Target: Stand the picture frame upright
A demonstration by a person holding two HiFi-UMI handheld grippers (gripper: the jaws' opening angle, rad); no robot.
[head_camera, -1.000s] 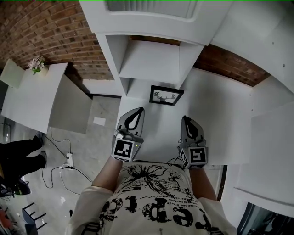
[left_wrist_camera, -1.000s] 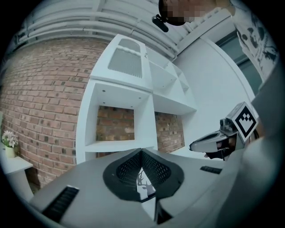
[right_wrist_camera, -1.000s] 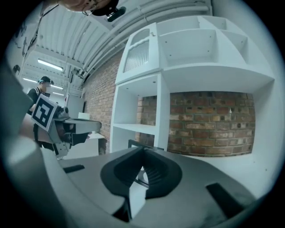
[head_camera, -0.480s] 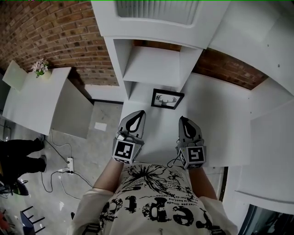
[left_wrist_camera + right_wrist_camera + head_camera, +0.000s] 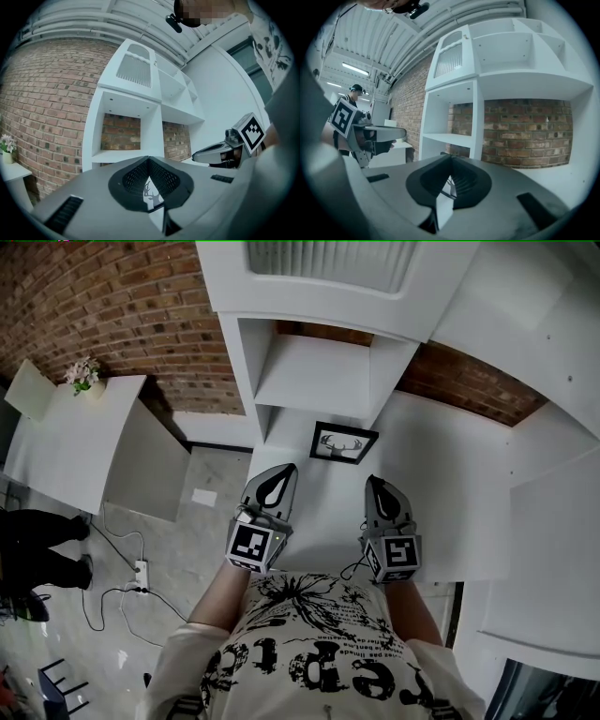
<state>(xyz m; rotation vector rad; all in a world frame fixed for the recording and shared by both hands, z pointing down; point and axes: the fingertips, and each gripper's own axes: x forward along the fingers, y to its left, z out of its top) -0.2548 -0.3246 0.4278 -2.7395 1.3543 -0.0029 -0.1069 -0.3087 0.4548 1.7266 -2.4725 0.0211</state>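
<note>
Picture frame [image 5: 343,443] ahead of closed fingers [image 5: 259,491], not touching

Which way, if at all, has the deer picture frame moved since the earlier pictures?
No. The deer picture frame keeps its spot on the counter by the white shelf unit; the whole view shifted together.

White shelving [image 5: 314,371], brick wall [image 5: 112,306]

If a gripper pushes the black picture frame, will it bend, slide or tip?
The picture frame has straight, thin black edges, so it is probably stiff and light. Being thin, it would likely tip if pushed high up. The white counter looks smooth, so its base may slide.
</note>
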